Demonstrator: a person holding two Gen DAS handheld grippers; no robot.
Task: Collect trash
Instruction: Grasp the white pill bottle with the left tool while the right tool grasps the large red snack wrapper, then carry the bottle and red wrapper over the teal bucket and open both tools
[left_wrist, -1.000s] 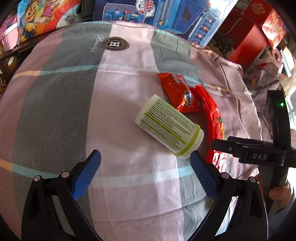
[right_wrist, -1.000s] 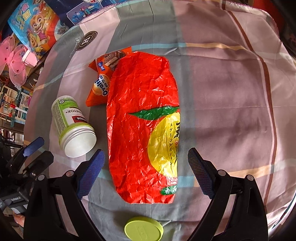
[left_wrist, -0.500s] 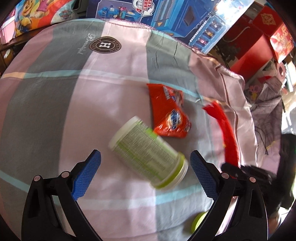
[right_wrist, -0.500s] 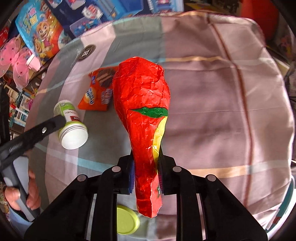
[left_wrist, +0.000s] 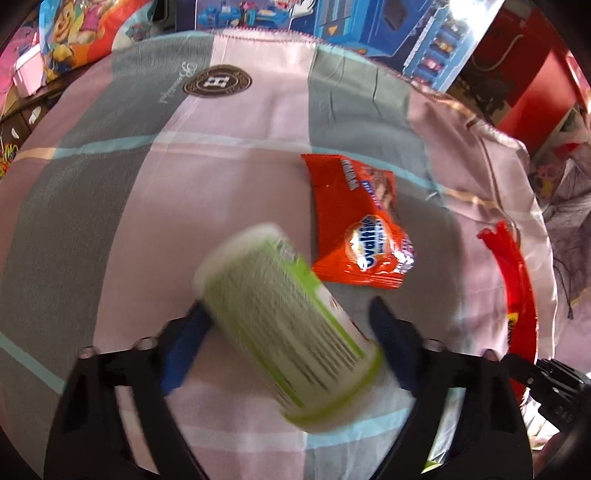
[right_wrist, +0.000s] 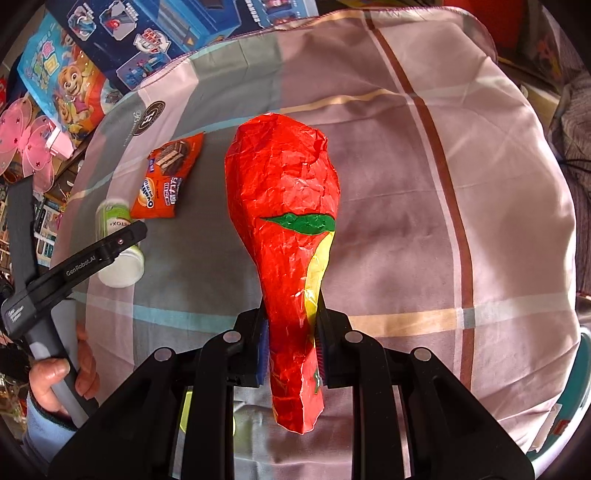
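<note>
Gripping the red bag by its crumpled neck, right gripper seemed secure; left gripper, jaws around the blurred bottle with contact unclear, risked it rolling free.

The cloth is a plaid of pale pink and grey blocks crossed by thin teal and cream stripes, with a dark brown round emblem at the upper middle of the left view. The jar, centre, is white with a lime-green label and fine dark print. The wrapper to its right is orange with a blue-and-white logo. In the right view the bag, centre, is crinkled bright red with a green leaf shape and a yellow patch. Black grippers carry blue pads. Boxes at upper left are blue with cartoon prints.
</note>
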